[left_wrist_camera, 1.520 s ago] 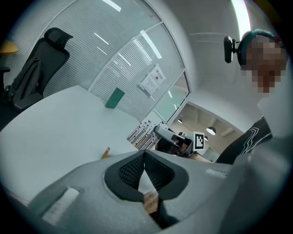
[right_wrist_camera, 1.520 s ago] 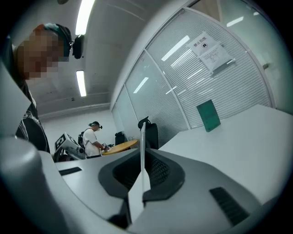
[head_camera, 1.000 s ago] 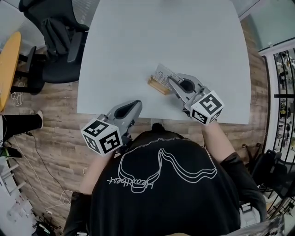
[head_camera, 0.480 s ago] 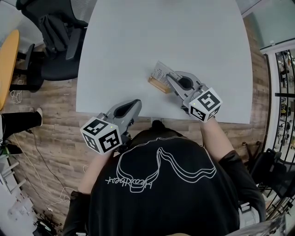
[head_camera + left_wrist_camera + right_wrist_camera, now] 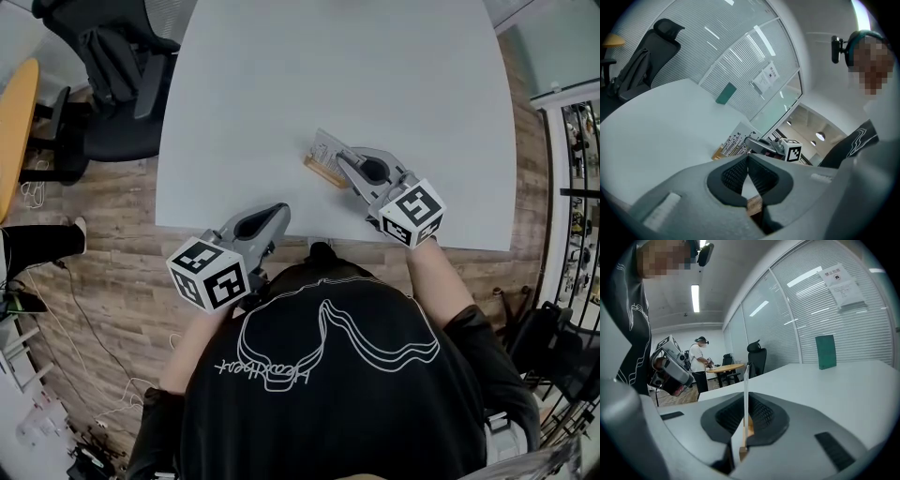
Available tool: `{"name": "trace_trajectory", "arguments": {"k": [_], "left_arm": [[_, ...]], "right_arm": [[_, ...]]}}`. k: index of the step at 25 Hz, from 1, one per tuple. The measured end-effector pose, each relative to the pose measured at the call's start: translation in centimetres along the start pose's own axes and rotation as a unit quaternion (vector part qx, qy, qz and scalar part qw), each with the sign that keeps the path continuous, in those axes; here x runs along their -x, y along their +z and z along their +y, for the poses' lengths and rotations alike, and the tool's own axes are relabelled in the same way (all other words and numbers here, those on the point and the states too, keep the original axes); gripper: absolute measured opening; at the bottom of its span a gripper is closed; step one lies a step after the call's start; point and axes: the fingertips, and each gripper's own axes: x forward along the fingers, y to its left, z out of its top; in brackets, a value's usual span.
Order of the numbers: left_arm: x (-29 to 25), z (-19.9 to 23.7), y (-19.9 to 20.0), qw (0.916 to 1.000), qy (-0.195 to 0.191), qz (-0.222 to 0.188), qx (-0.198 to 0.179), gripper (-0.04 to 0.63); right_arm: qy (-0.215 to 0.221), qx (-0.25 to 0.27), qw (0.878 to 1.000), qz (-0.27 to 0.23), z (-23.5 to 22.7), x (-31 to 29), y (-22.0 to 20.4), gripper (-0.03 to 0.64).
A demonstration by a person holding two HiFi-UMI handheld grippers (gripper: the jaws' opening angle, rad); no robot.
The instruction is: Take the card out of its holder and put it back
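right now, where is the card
In the head view the card stands right of centre, near the person's edge of the table, over the wooden holder, pinched by the right hand-held gripper.

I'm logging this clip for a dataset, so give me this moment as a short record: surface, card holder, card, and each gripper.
surface: white table
card holder: small wooden block, near the table's front edge
card: white, printed, standing at the card holder; whether it sits in the slot cannot be told
right gripper: jaws closed on the card
left gripper: jaws together, nothing between them; at the table's front edge, apart from the card holder
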Motion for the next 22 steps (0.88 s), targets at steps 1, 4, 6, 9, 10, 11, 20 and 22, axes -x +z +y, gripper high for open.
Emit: {"name": "trace_trajectory", "arguments": {"k": [1, 4, 6, 9, 10, 11, 20, 22], "left_arm": [[0.0, 0.0, -0.1, 1.0000, 0.000, 0.002, 0.001, 0.014], [0.1, 0.2, -0.5, 1.0000, 0.001, 0.005, 0.004, 0.014], [0.1, 0.5, -0.5, 1.0000, 0.003, 0.005, 0.006, 0.014], [0.4, 1.1, -0.3, 0.9999, 0.007, 0.004, 0.008, 0.014], [0.5, 1.3, -0.2, 0.9999, 0.009, 0.004, 0.008, 0.014], [0.6, 1.5, -0.1, 0.9999, 0.010, 0.002, 0.009, 0.014], [1.7, 1.7, -0.3, 0.9998, 0.017, -0.004, 0.009, 0.014], [1.9, 1.8, -0.4, 0.9998, 0.017, -0.005, 0.009, 0.014]], "right_arm": [[-0.001, 0.000, 1.000, 0.001, 0.0, 0.0, -0.2, 0.025], [-0.003, -0.006, 1.000, 0.003, 0.0, -0.1, -0.8, 0.025], [-0.003, -0.006, 1.000, 0.010, -0.1, -0.3, -1.4, 0.025], [-0.006, -0.003, 1.000, 0.018, -0.1, -0.7, -1.9, 0.025], [-0.007, -0.004, 1.000, 0.020, -0.2, -0.9, -2.1, 0.025], [-0.009, -0.005, 1.000, 0.023, -0.2, -1.0, -2.3, 0.025], [-0.035, -0.020, 0.999, 0.037, -0.6, -1.1, -3.4, 0.034], [-0.042, -0.026, 0.998, 0.035, -0.7, -1.2, -3.5, 0.050]]}}
